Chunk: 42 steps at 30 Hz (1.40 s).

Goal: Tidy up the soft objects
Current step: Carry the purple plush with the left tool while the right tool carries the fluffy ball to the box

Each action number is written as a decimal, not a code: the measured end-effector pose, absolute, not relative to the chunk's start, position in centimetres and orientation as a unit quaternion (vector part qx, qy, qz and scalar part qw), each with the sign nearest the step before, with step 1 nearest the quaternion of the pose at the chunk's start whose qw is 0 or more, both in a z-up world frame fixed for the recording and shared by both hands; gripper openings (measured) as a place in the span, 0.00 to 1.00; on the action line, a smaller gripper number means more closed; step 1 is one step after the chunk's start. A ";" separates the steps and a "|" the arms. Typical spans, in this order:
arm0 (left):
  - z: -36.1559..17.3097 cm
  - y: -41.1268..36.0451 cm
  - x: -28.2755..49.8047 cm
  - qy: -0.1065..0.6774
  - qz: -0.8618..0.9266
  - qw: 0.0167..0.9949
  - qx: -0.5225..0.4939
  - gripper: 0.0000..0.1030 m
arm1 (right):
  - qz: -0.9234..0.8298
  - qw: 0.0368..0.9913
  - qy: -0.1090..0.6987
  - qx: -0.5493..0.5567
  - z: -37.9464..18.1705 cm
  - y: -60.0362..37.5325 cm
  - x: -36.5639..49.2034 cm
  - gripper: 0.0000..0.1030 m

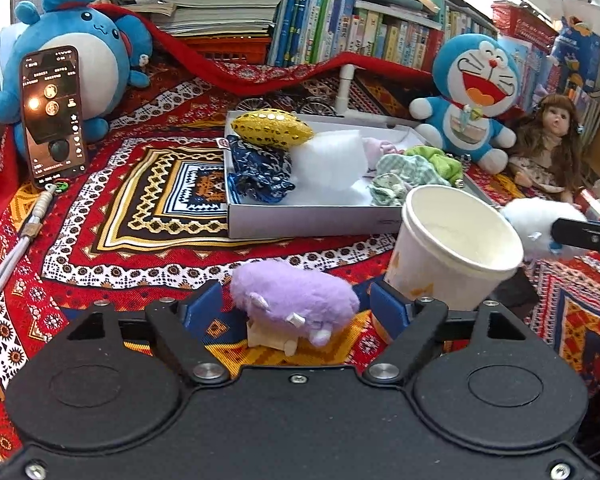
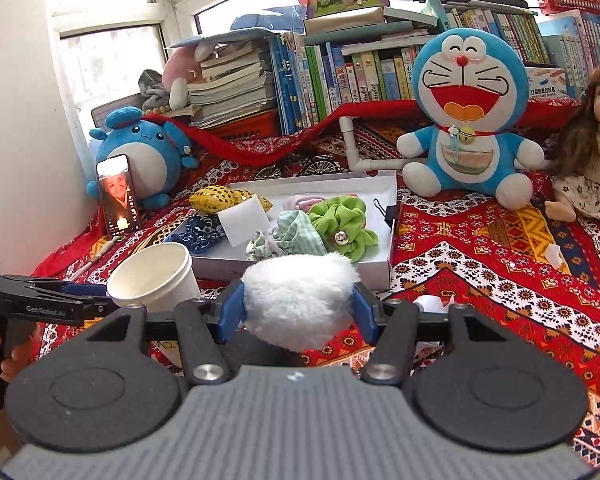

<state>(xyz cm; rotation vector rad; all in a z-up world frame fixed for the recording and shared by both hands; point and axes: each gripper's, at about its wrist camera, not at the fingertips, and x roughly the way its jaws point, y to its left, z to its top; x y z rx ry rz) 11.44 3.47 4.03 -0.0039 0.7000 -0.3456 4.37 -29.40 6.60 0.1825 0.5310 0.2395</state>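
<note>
Judging by the white tray point(image 2: 384, 270) already filled with scrunchies point(image 2: 342, 220), sorting is partly done: the white pom-pom point(image 2: 298, 304) is clenched in the right gripper point(image 2: 298, 312) just before it, while the purple plush point(image 1: 296, 300) beside the paper cup point(image 1: 456, 248) sits loose between the spread fingers of the left gripper point(image 1: 294, 308).

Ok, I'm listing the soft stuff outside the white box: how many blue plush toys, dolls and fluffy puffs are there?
Blue plush toys: 2, the round blue plush and the cat plush
Dolls: 1, the doll
Fluffy puffs: 2, the purple puff between the open left tongs and the white puff gripped in the right tongs
Total: 5
</note>
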 end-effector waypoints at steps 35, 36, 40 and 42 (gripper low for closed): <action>2.3 6.0 14.4 0.386 -0.123 0.903 -0.143 0.41 | 0.116 0.952 0.259 0.112 6.1 -29.0 4.9 0.59; 2.2 6.0 14.5 0.390 -0.124 0.901 -0.146 0.40 | 0.116 0.953 0.258 0.112 6.2 -29.0 4.8 0.59; 2.9 6.1 14.4 0.381 -0.123 0.905 -0.145 0.37 | 0.115 0.954 0.253 0.115 6.4 -29.0 5.0 0.59; 3.7 6.2 14.4 0.371 -0.125 0.909 -0.143 0.37 | 0.116 0.954 0.250 0.118 6.7 -29.1 5.3 0.59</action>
